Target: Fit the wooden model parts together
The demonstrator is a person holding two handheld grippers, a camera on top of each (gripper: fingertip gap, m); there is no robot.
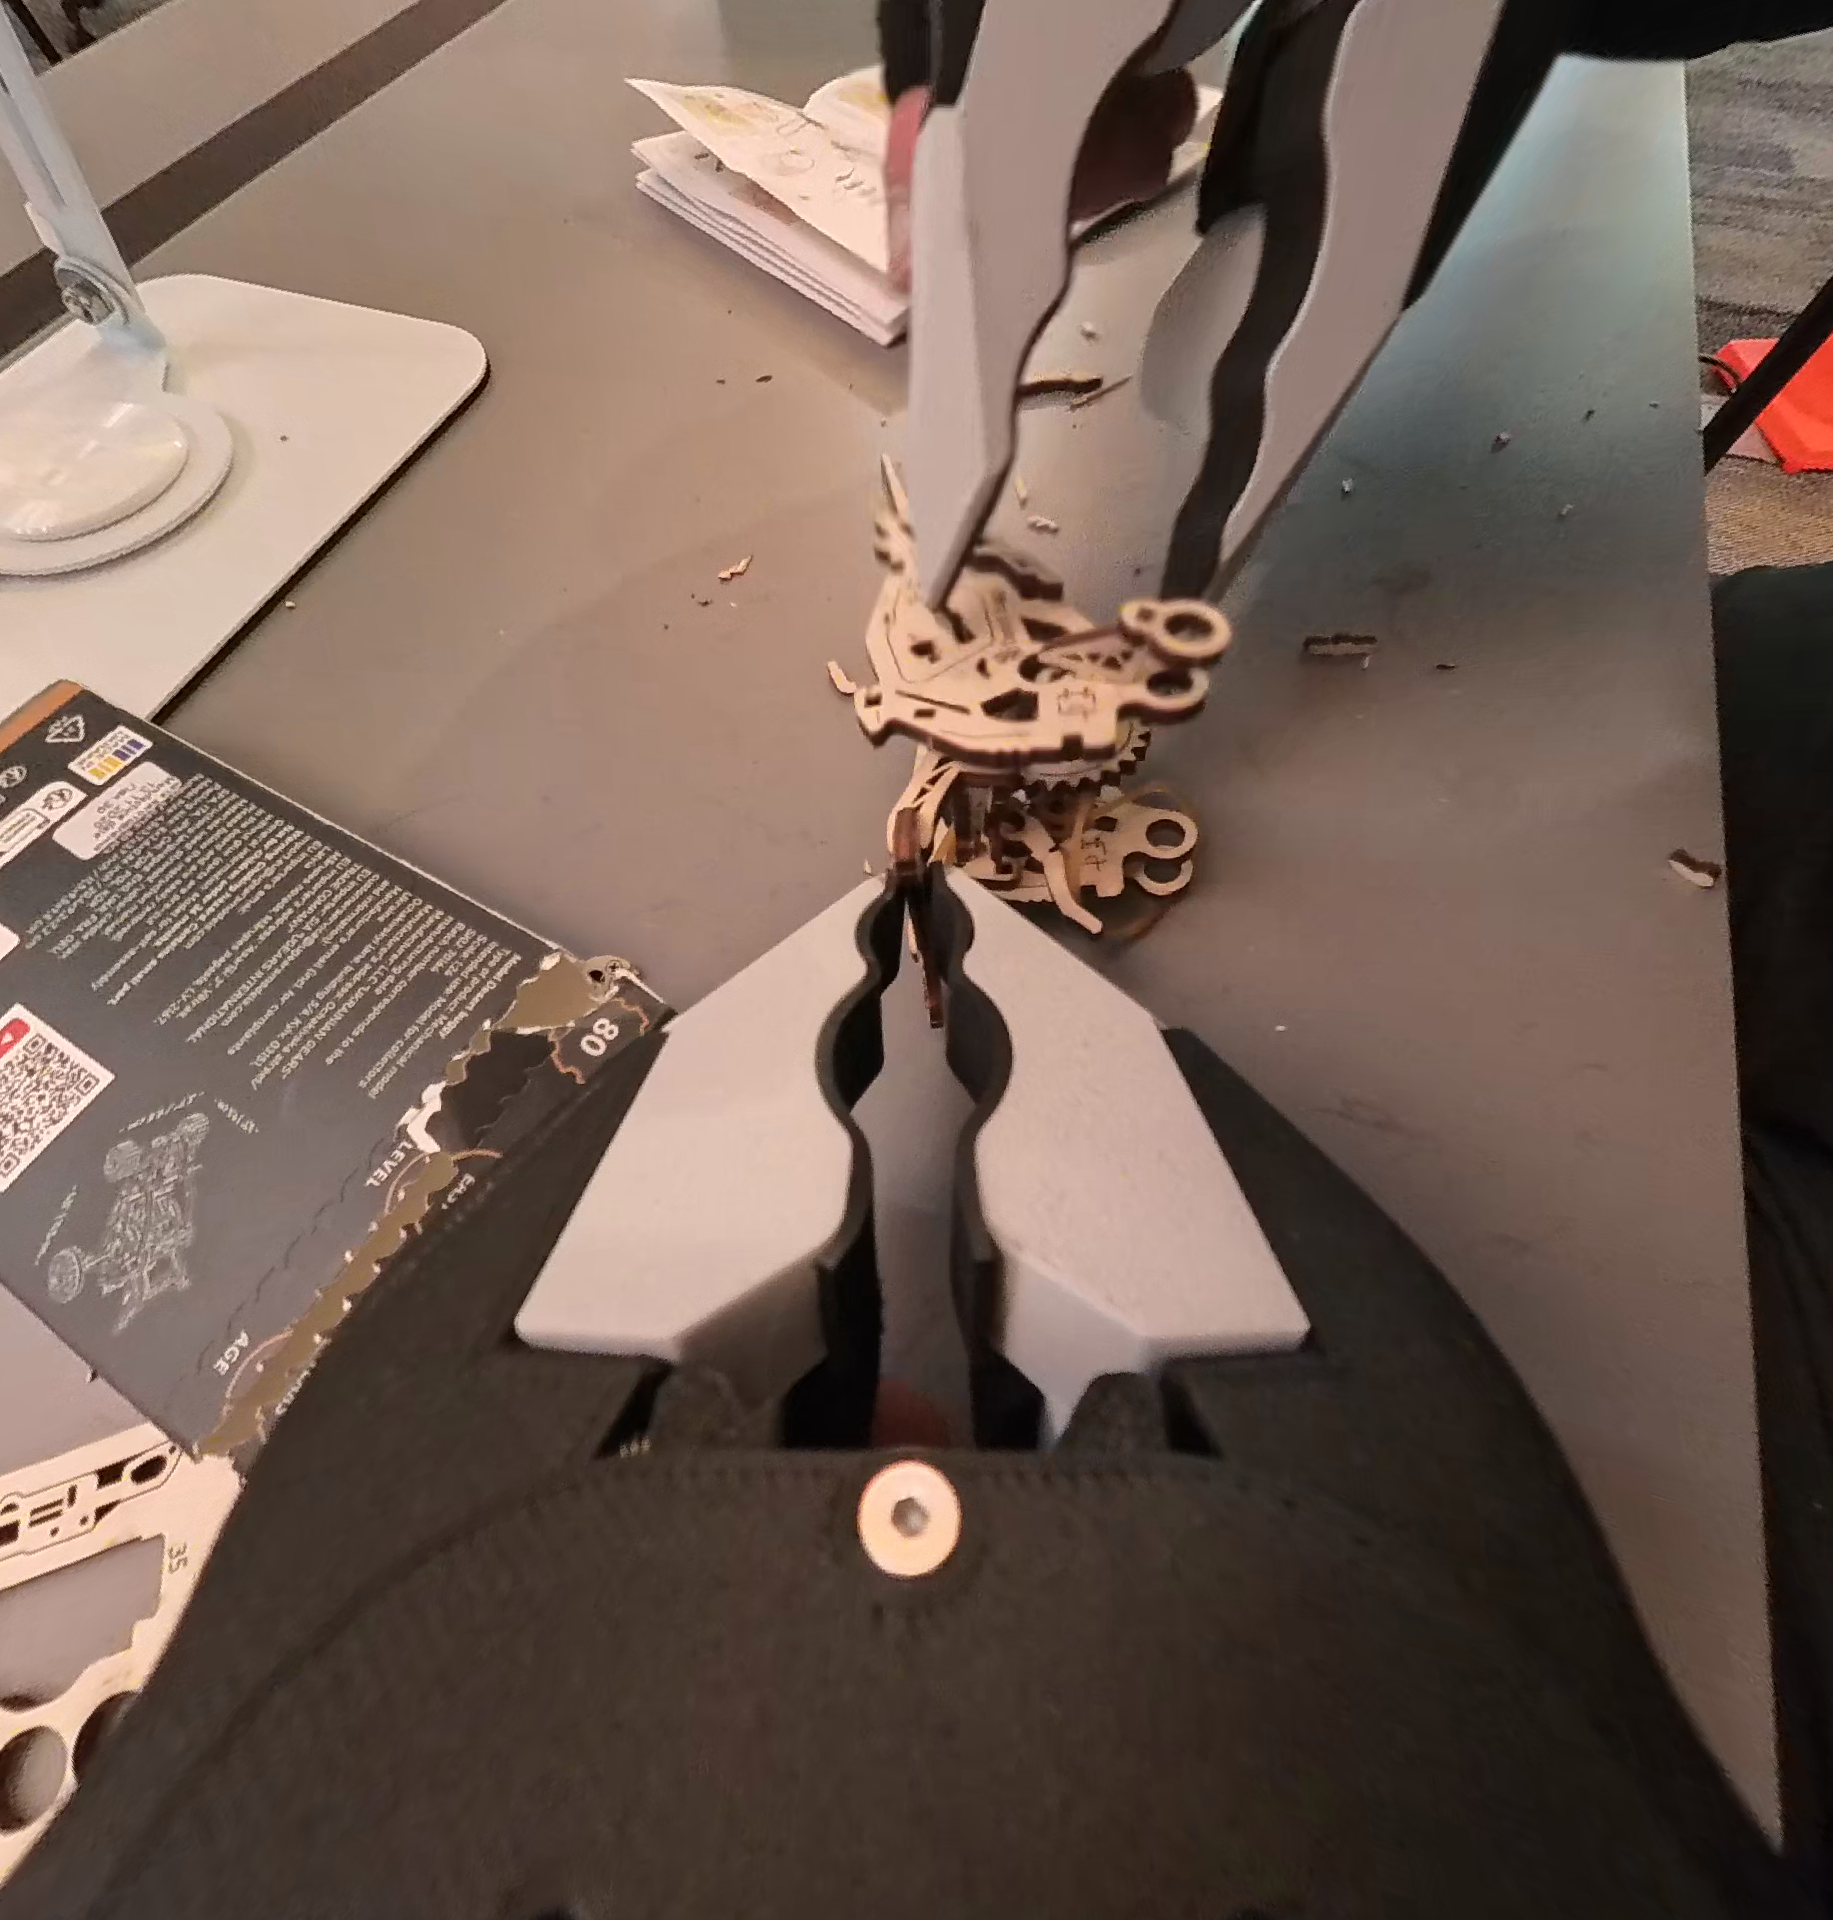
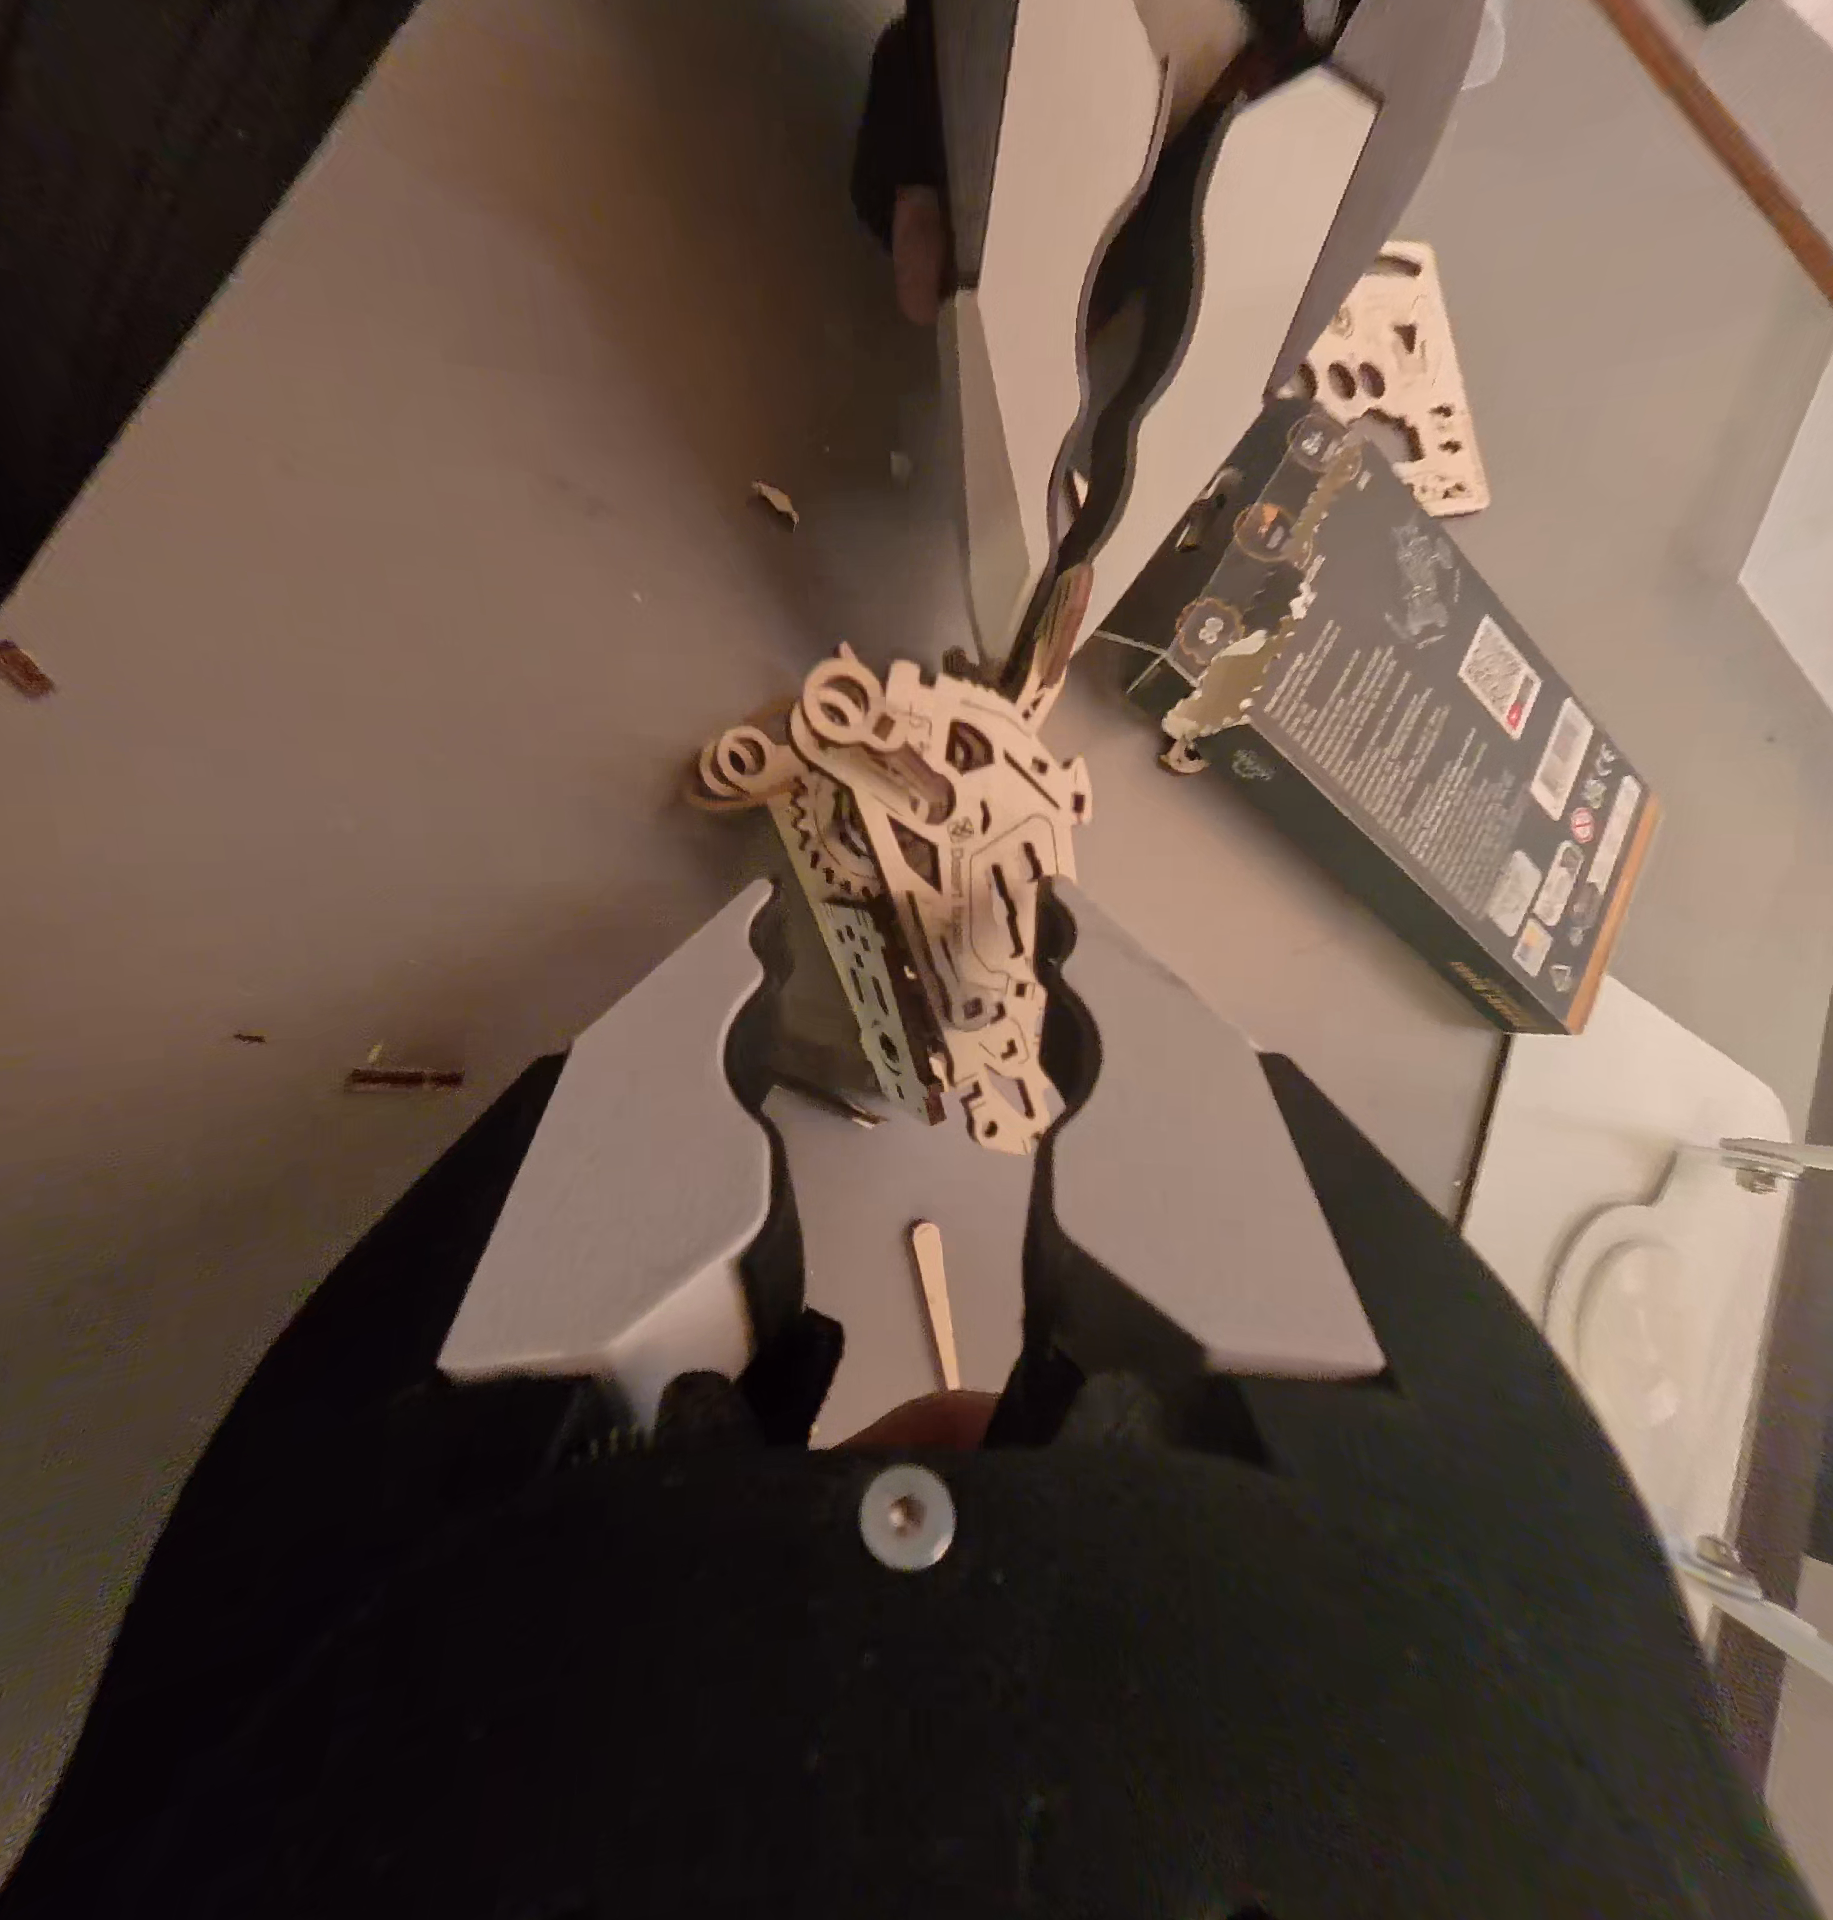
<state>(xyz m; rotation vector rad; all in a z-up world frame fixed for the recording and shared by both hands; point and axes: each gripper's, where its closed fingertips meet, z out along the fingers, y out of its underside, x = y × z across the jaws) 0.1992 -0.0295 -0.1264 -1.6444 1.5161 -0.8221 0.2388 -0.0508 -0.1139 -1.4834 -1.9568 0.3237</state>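
Note:
The wooden model (image 1: pixel 1037 675), a pale laser-cut frame with gears and ringed ends, hangs just above the grey table (image 1: pixel 579 623). My right gripper (image 2: pixel 912 899) is shut on the wooden model (image 2: pixel 953 852) across its sides. It comes down from the top of the left wrist view (image 1: pixel 1068 597). My left gripper (image 1: pixel 912 883) is shut on a thin flat wooden part (image 1: pixel 917 935), seen edge-on. The part's tip touches the model's near edge. In the right wrist view the left gripper (image 2: pixel 1047 623) reaches in from the top with the part (image 2: pixel 1063 613).
A black box (image 1: pixel 216 1039) lies at left, also in the right wrist view (image 2: pixel 1411 748). Around it are a white lamp base (image 1: pixel 216 416), a booklet (image 1: pixel 787 208), a punched wooden sheet (image 1: pixel 50 1610) and a small wooden stick (image 2: pixel 933 1299). Wood scraps (image 1: pixel 1338 646) litter the table. The table edge runs along the right. The left gripper's tips are roughly 5 centimeters from the right gripper's. From the right gripper's tips to the small wooden stick (image 2: pixel 933 1299) is close to 11 centimeters.

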